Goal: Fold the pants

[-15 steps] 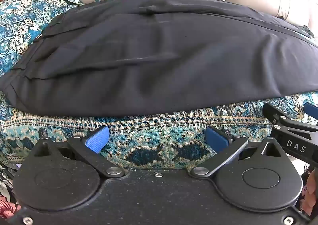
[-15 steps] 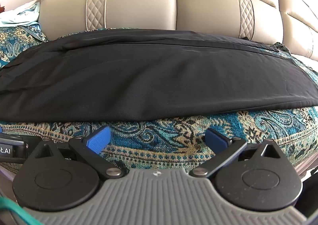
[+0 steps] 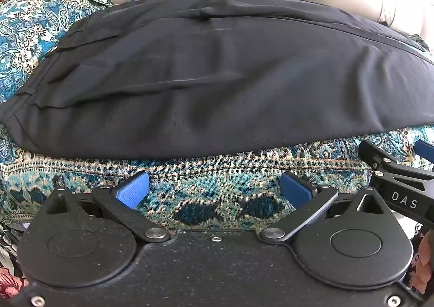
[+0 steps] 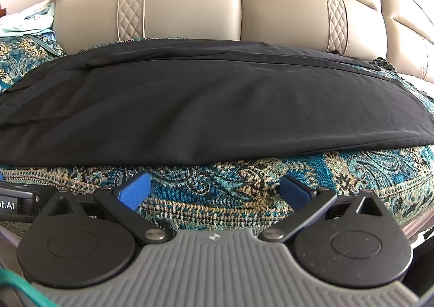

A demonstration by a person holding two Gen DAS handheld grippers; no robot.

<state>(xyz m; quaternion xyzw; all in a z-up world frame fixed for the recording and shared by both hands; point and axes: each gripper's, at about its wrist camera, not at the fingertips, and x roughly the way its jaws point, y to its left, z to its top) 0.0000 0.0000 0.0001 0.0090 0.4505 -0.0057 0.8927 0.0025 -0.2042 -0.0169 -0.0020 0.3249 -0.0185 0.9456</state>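
Observation:
Black pants (image 3: 217,76) lie flat lengthwise on a teal patterned cover (image 3: 217,171) over a sofa seat, one leg folded onto the other; they also fill the right wrist view (image 4: 211,106). The waistband with belt loops is at the left in the left wrist view. My left gripper (image 3: 214,189) is open and empty, just short of the pants' near edge. My right gripper (image 4: 214,189) is open and empty, also just short of that edge. The right gripper's side shows at the right edge of the left wrist view (image 3: 398,179).
The beige leather sofa backrest (image 4: 238,9) rises behind the pants. Light blue cloth (image 4: 29,19) lies at the far left of the seat. The patterned cover's front edge (image 4: 379,185) drops off below the grippers.

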